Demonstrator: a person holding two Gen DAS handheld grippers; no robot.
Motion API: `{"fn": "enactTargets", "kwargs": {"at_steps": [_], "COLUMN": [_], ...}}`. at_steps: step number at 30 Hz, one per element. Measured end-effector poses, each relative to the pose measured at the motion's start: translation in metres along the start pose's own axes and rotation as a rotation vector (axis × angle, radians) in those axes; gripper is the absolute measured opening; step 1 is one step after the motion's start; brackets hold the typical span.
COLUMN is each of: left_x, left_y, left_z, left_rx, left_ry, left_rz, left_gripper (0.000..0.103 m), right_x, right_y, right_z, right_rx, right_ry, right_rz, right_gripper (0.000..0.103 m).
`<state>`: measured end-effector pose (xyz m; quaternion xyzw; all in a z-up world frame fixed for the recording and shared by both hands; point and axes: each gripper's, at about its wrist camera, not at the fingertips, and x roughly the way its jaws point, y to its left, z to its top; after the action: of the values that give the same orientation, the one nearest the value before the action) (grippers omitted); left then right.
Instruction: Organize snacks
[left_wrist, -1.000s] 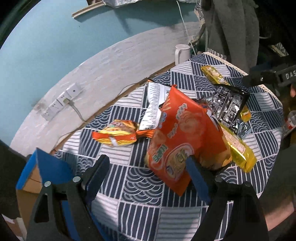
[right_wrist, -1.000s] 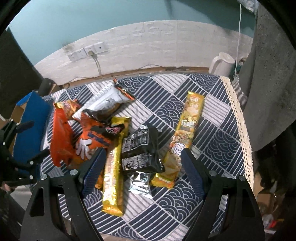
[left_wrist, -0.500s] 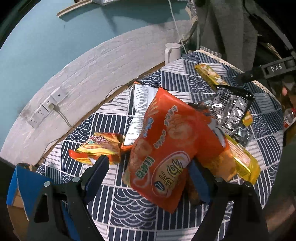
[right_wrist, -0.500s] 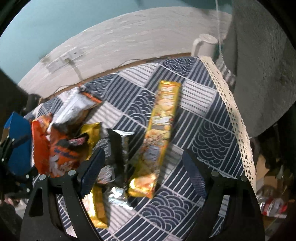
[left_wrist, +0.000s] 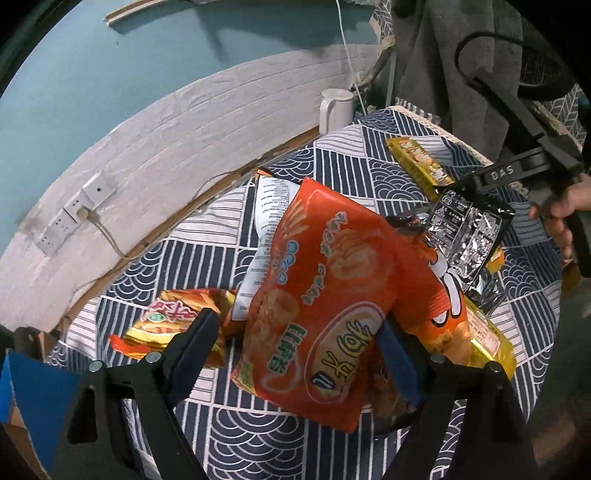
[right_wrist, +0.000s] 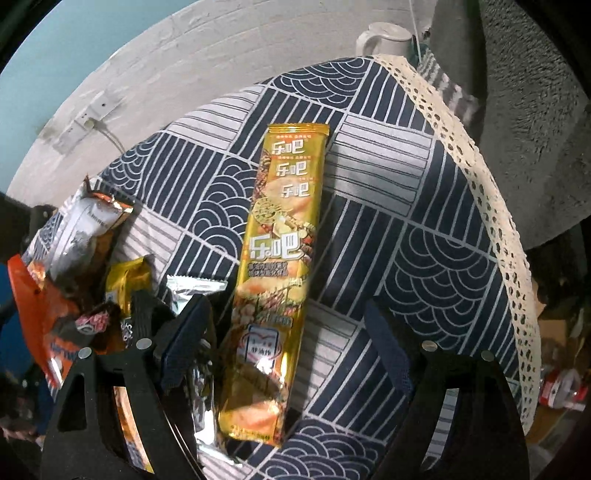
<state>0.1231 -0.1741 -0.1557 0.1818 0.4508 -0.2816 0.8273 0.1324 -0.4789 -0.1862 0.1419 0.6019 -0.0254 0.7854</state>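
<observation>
A big orange chip bag (left_wrist: 317, 295) lies tilted on a snack pile, between the open jaws of my left gripper (left_wrist: 295, 343). A small orange-yellow packet (left_wrist: 173, 325) lies at its left, a white packet (left_wrist: 269, 214) behind, a black foil packet (left_wrist: 469, 236) and yellow bars to the right. My right gripper (right_wrist: 288, 325) is open, straddling the lower end of a long golden snack bar (right_wrist: 280, 258) that lies flat on the cloth. That bar also shows in the left wrist view (left_wrist: 417, 162). The right gripper's body (left_wrist: 517, 173) hovers there.
The round table has a navy patterned cloth (right_wrist: 424, 229) with a lace rim (right_wrist: 491, 192). A white kettle (left_wrist: 336, 110) stands at the back by the wall. Wall sockets (left_wrist: 74, 218) with a cord are behind. A blue box (left_wrist: 26, 398) stands at the left.
My left gripper has moved in so the orange bag now fills the space between its jaws. My right gripper has swung right and come down over the golden bar.
</observation>
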Motion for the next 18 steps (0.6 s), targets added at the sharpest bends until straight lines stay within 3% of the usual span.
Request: {"fn": "enactTargets", "kwargs": {"at_steps": [1,2,4,6,8,14,18], "left_x": [0.001,0.002,0.005,0.007,0.005,-0.007,-0.021], "left_y": [0.002,0.003,0.007,0.006,0.002,0.002,0.005], "left_z": [0.0,-0.001,-0.001,-0.002,-0.004,-0.008,-0.012], "left_rx": [-0.009,-0.019,-0.051,-0.049,-0.038,-0.057,-0.075], "left_ry": [-0.003,0.0,0.021,0.03,0.029,0.018,0.007], "left_rz": [-0.027,-0.052,-0.091,-0.114,-0.126,-0.113,-0.1], "left_gripper": [0.077,0.062,0.045,0.035,0.021,0.012,0.011], "right_x": [0.001,0.002,0.005,0.008,0.01,0.015,0.011], "right_y": [-0.001,-0.001,0.0,0.0,0.002,0.015,0.019], "right_z": [0.0,0.0,-0.001,-0.003,-0.005,-0.006,-0.009], "right_rx": [0.003,0.002,-0.003,-0.01,-0.021,-0.081,-0.113], "right_ry": [0.003,0.005,0.015,0.031,0.04,0.059,0.045], "right_rz": [-0.002,-0.003,-0.002,0.009,0.014,-0.005,-0.048], "right_gripper": [0.086,0.085,0.079,0.068,0.063,0.037,0.03]}}
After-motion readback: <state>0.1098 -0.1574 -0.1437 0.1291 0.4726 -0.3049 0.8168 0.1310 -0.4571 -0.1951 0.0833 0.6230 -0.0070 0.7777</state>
